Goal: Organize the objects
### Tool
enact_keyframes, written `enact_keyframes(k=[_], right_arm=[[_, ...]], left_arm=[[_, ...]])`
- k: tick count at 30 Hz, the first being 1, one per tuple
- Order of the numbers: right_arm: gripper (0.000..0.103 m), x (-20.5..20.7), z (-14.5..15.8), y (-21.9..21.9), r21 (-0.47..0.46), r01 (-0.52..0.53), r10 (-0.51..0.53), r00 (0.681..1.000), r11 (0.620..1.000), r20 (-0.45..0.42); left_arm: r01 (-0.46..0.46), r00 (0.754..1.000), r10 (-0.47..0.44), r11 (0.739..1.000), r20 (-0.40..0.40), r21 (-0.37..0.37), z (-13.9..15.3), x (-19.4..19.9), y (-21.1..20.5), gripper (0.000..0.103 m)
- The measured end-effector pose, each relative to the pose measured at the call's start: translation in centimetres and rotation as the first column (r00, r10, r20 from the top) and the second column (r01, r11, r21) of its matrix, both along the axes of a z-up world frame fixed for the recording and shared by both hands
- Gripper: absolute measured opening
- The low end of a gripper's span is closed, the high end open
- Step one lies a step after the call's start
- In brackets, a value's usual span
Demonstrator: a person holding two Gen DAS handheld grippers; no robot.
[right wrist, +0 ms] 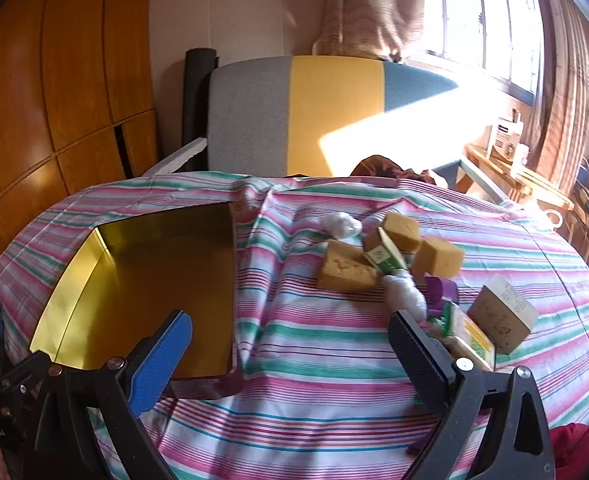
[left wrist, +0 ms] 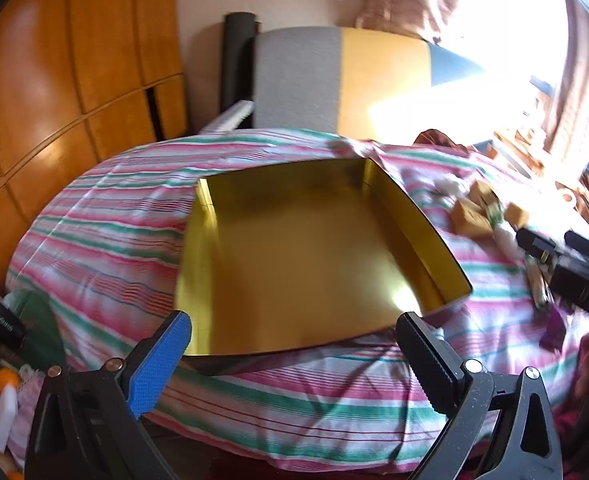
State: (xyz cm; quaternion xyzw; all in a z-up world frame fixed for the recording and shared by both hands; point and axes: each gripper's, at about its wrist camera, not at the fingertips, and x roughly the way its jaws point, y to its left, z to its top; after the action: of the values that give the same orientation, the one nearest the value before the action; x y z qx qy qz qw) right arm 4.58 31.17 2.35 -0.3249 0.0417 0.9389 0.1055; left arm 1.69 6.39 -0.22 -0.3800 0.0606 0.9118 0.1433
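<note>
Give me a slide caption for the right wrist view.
Open right tool above striped bedspread, empty gold tin to its left, yellow blocks ahead.

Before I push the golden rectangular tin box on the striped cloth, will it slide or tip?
The golden rectangular tin box looks empty and shallow, so probably light and unlikely to tip. The striped cloth under it is wrinkled and soft; it may bunch instead of letting the box slide.

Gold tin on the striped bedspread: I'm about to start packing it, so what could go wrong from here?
1. The gold tin sits on soft, wrinkled bedspread, so it may tip or slide when loaded.
2. The tan blocks, wrapped bundles and cartons lie crowded; the open right gripper could knock neighbours.
</note>
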Motion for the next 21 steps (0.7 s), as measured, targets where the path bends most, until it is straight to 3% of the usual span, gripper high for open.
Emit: enact_keyframes(k=[6,10,16,21], right_arm=[[0.100,3.0,1.2,9.4,-0.051,0.190,-0.190,0.982,0.980,-0.001],[0.100,6.1,1.5,16.0,-0.094,0.334,-0.335,0.942,0.938,0.003],[0.100,9.5,0.1,21.7,-0.180,0.461,-0.463,0.886,0.869,0.032],[0.100,10.4,-1.6,23.6,-0.311,0.460,-0.467,0.882,0.832,0.056]], left_arm=[[0.171,0.984,-0.172,0.985,0.036,0.020,-0.5,-0.2,4.4,0.103],[0.313,0.947,-0.315,0.949,0.059,0.039,-0.4,0.1,8.8,0.103],[0.517,0.846,-0.523,0.853,0.109,0.077,-1.2,1.4,17.0,0.103],[0.656,0.740,-0.660,0.750,0.130,0.077,-2.5,3.7,23.0,0.091]])
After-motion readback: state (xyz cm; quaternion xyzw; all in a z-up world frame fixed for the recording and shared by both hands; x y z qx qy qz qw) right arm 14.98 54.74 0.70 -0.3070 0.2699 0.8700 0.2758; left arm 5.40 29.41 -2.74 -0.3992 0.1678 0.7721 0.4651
